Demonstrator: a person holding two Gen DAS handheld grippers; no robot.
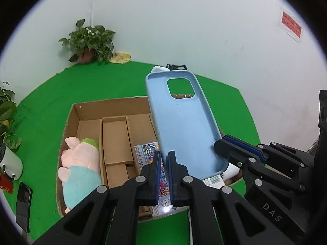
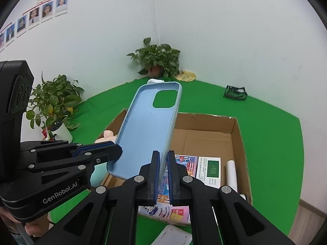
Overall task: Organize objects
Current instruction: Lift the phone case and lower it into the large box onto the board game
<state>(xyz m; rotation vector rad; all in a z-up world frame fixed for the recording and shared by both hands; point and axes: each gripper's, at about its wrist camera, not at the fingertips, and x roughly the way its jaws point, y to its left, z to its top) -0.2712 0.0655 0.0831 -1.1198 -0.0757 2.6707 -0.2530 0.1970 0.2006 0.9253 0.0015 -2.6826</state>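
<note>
holding blue phone case (image 1: 181, 122) up over open cardboard box (image 1: 70, 122) on green cloth (image 1: 40, 106), w/ left gripper (image 1: 165, 157) clamped on its bottom-left edge & right gripper (image 2: 162, 157) clamped on opposite edge, inner side facing cams.

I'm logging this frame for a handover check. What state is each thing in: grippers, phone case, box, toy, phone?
Left gripper: shut on the case's edge.
Right gripper: shut on the case's other edge.
Case: empty, held above the box, hollow side facing the cameras.
Box: open, partly filled.
Plush pig: lying inside the box.
Phone: flat on the green cloth, screen dark.
</note>
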